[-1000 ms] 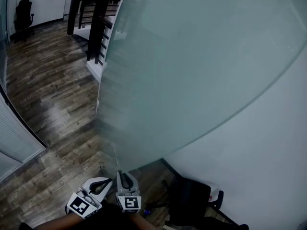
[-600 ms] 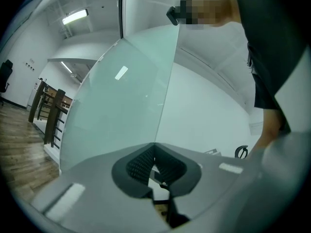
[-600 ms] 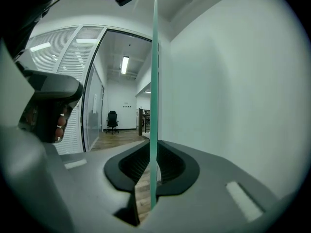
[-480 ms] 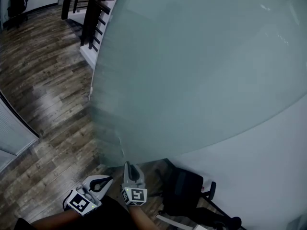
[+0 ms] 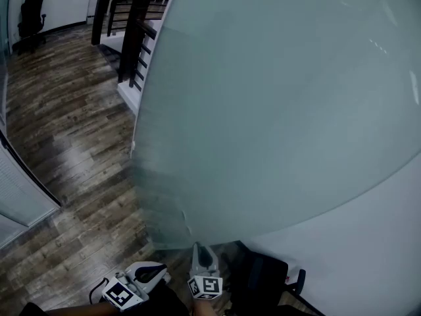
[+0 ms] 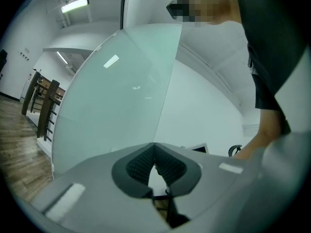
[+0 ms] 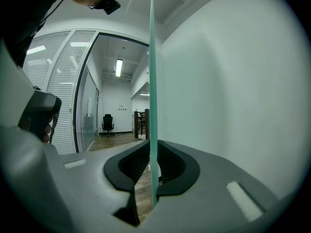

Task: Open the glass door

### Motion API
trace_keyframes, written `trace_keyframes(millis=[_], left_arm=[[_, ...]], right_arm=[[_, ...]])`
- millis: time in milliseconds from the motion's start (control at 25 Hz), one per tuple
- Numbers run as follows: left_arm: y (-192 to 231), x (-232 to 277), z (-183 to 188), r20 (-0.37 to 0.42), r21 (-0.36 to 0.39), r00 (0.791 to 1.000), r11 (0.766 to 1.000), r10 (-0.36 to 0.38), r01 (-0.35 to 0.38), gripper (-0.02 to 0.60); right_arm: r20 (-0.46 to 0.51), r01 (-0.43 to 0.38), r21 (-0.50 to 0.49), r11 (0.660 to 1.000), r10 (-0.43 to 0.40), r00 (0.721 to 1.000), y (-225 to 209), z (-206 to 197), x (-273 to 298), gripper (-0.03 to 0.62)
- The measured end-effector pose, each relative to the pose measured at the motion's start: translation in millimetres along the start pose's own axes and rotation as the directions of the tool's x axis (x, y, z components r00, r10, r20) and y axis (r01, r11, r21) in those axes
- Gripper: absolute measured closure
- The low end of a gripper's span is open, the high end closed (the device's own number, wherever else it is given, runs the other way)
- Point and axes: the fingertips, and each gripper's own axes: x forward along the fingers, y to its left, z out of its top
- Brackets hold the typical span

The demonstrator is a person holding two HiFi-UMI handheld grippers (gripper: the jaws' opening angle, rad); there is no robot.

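1. Two tongs show at the near edge of the head view, low down and close to each other.
2. The left tongs [image 5: 156, 272] are clenched tight. Their dark pads meet at the tips and nothing sits between them. They point level and do not touch the door.
3. The right tongs [image 5: 200, 249] are just to the right of the left ones. They are grasping the near edge of the glass door [image 5: 276, 110].
4. In the right gripper view the thin green edge of the glass door [image 7: 153, 81] stands upright between the two pads, with one pad on each side of it. These jaws have just been opening a little, and the glass is between them.
5. The glass door is big and milky green. It fills most of the head view, from the near middle up to the far right.
6. A white wall [image 5: 375, 242] is on the right, just behind the door.
7. The wood floor [image 5: 66, 124] spreads out to the left of the door.
8. A dark railing [image 5: 131, 38] stands on the far side, past the door's far edge.
9. A black office chair [image 5: 31, 15] is far away on the left, well apart from the door.
10. Another black chair [image 5: 263, 278] sits near, on the right, low beside the wall.
11. White blinds [image 7: 53, 72] hang on the left.
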Motion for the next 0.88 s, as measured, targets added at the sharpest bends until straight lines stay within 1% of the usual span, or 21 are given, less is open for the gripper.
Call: trace_keyframes(millis=[120,200,320,480,640,760,880], left_arm=[[7,22,3,0.012,0.032,1.000,0.999,0.019,-0.019,0.581],[16,43,2,0.022,0.047,0.999,0.998,0.043,-0.044,0.581],[15,63,1,0.013,0.036,0.997,0.996,0.082,-0.083,0.581],[4,88,9,0.010,0.046,0.997,0.996,0.073,-0.073,0.581],[-2,112,6,0.005,0.056,0.998,0.996,0.067,-0.067,0.581],[-7,128,1,0.010,0.044,0.997,0.996,0.075,-0.076,0.581],[-10,143,1,0.019,0.047,0.995,0.994,0.094,-0.095,0.581]], right_arm=[[0.021,-0.015,0.003,1.000,0.015,1.000,-16,-3,7,0.543],[0.022,-0.041,0.000,0.999,0.041,0.999,-28,-7,18,0.543],[0.009,-0.071,0.008,0.997,0.071,0.997,-40,-9,19,0.543],[-0.004,-0.069,0.018,0.997,0.069,0.998,-57,3,18,0.540],[0.013,-0.088,0.010,0.996,0.088,0.996,-78,6,24,0.540],[0.030,-0.103,-0.002,0.995,0.103,0.994,-94,13,27,0.541],[0.022,-0.112,0.003,0.994,0.112,0.993,-115,17,34,0.540]])
